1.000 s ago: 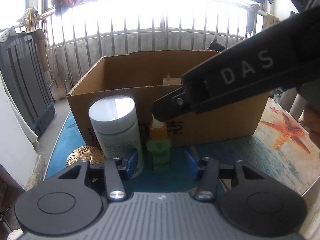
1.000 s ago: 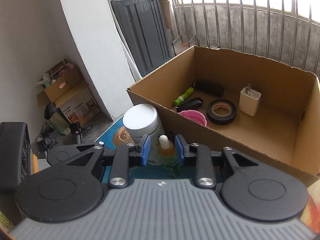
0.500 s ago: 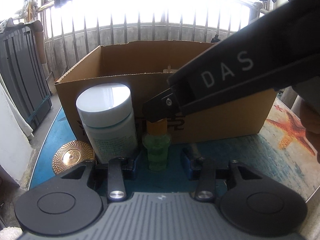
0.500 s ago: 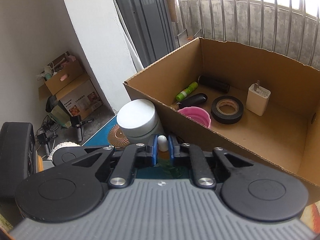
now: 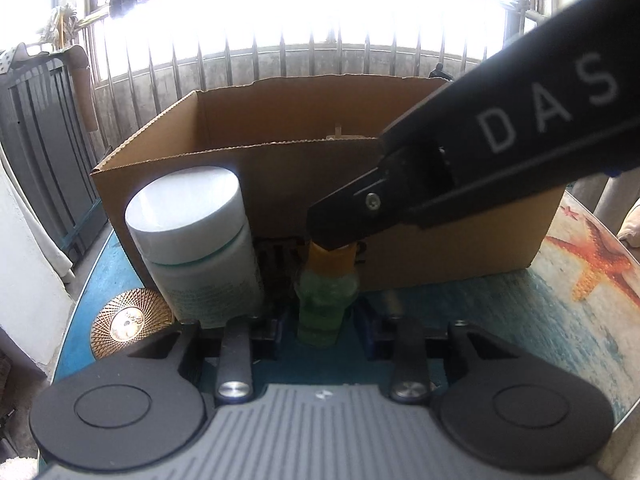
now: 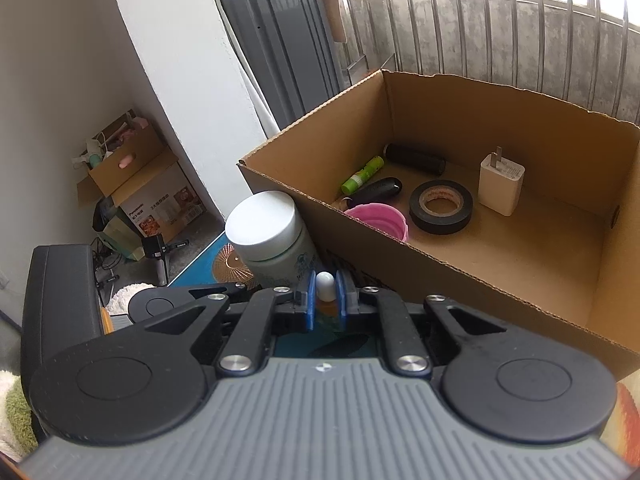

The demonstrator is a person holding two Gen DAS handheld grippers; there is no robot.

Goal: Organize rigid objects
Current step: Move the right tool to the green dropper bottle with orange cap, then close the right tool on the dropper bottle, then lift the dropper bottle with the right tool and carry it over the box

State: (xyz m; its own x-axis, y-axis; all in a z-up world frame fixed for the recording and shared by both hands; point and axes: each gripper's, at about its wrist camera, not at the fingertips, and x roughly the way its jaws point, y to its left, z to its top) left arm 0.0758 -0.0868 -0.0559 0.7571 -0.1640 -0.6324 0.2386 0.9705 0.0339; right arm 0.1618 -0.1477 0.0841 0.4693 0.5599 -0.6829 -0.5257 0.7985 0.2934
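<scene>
Beside the cardboard box on the table, the small green bottle stands upright, gripped at its top by the right gripper; the left gripper is closing around its base, not yet touching.

The worktop, covered with a sea picture and an orange starfish, is carrying four things. A cardboard box is standing at the back. Just before it a white jar and a small green bottle are standing upright. A round gold disc is lying flat beside the jar.
</scene>
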